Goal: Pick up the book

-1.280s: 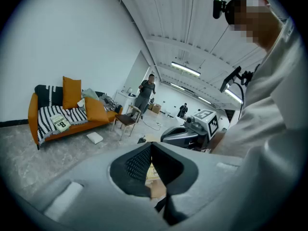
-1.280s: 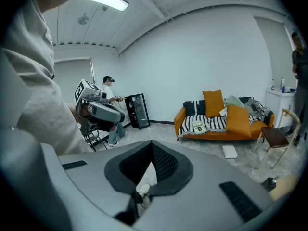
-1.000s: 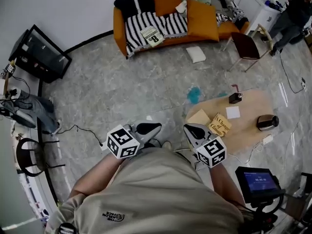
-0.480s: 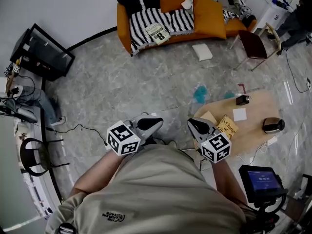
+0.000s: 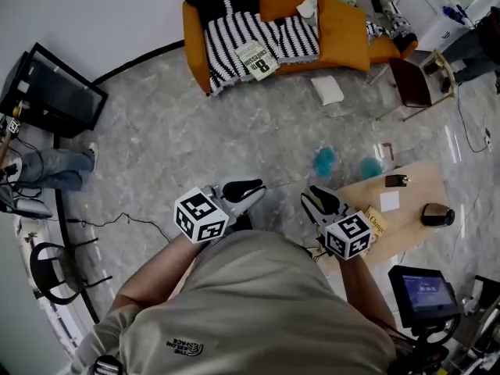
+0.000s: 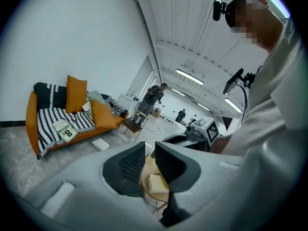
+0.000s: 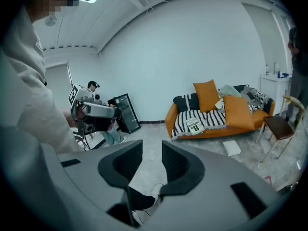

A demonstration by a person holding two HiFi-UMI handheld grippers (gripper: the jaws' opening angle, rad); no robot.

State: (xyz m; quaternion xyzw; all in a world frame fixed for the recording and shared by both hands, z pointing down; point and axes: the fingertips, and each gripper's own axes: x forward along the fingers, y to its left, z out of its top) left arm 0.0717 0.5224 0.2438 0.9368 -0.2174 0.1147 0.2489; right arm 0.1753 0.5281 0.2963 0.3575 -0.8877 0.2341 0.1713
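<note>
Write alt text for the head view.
A person holds the left gripper and right gripper, both empty, above grey floor; the right's jaws are opening. Ahead, an orange sofa with a book; at right, a wooden table.

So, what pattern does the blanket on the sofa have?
Black and white stripes; the blanket shows best in the head view.

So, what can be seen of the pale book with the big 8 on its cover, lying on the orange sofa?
The pale book is thin, rectangular and closed, apparently a paperback, with dark print and a large 8 on its cover. It lies flat, cover up, at a slant, on the black-and-white striped blanket over the orange sofa, near the seat's front edge. Only the blanket touches it.
</note>
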